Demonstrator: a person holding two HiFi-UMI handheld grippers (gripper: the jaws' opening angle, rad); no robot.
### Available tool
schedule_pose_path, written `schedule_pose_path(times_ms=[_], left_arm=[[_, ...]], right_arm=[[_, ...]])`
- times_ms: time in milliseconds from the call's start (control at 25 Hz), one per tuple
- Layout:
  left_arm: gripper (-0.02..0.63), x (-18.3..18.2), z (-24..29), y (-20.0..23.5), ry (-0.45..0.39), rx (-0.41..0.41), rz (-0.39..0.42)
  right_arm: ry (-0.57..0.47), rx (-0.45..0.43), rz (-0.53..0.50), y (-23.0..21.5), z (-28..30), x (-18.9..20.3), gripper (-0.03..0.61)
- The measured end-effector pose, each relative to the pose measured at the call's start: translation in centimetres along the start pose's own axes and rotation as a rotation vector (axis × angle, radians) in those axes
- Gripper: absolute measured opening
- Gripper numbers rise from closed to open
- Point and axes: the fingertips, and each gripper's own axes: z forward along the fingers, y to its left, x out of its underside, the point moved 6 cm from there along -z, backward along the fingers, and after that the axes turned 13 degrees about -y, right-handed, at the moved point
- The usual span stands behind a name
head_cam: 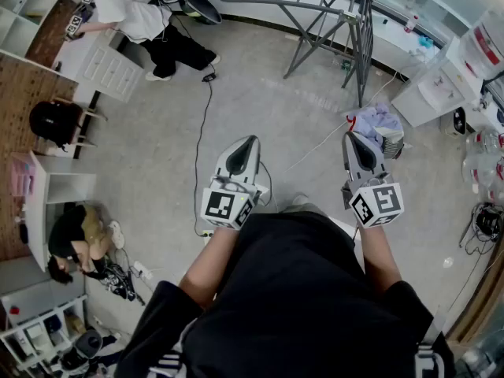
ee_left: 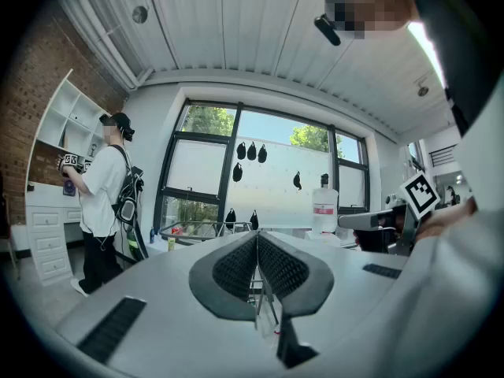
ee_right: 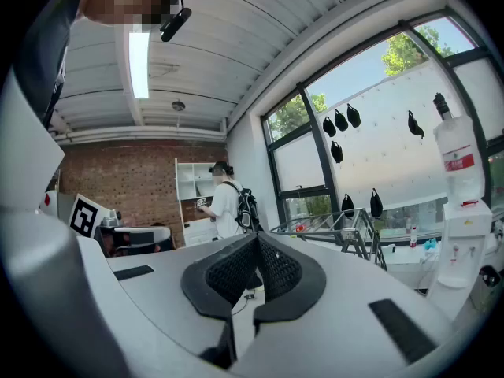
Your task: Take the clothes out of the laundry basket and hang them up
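drying rack (head_cam: 346,12): metal tube | floor (head_cam: 260,109): matt concrete | clothes (head_cam: 376,121): cloth | left hand-held gripper (head_cam: 252,140): matt grey plastic

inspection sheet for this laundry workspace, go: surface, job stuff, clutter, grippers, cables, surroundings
surface: grey concrete floor, bare ahead of the grippers.
job's things: laundry basket with clothes heaped in it, on the floor beyond the right gripper; metal drying rack farther off, no clothes seen on it.
clutter: loose gear on the floor at lower left.
grippers: left gripper and right gripper both shut, nothing between the jaws, held side by side.
cables: black cable across the floor; thin white cable toward the rack.
surroundings: person in a white shirt at white drawers; another person crouched at left.
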Motion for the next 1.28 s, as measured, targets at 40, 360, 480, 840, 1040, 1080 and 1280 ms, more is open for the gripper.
schedule_pose_path(times_ms=[40,360,480,840,1040,1080,1280], left_arm=[[0.006,0.0,0.1,-0.3,-0.002,0.000,0.001],[0.008,-0.3,0.7,-1.6,-0.022,-0.003,-0.001],[0.008,-0.4,0.9,-1.7,-0.039,-0.011,-0.001],[0.009,-0.2,2.1,-2.0,-0.055,-0.003,0.017],[0.081,0.2,2.9,-1.5,-0.046,0.006,-0.002],[0.089,0.3,3.2,-1.3,-0.045,0.007,-0.006],[0.126,1.4,5.2,0.7,-0.038,0.012,-0.034]], right_arm=[[-0.003,0.002,-0.003,-0.3,-0.2,-0.1,-0.002],[-0.062,0.007,0.025,-2.5,-2.0,-1.0,0.000],[-0.102,-0.013,0.036,-2.7,-2.8,-1.1,0.002],[-0.090,0.035,0.025,-4.5,-4.6,-0.6,0.086],[-0.037,0.079,0.022,-5.4,-4.5,0.1,0.138],[-0.026,0.086,0.021,-5.6,-4.3,0.2,0.143],[0.022,0.112,0.009,-6.4,-2.9,0.9,0.161]])
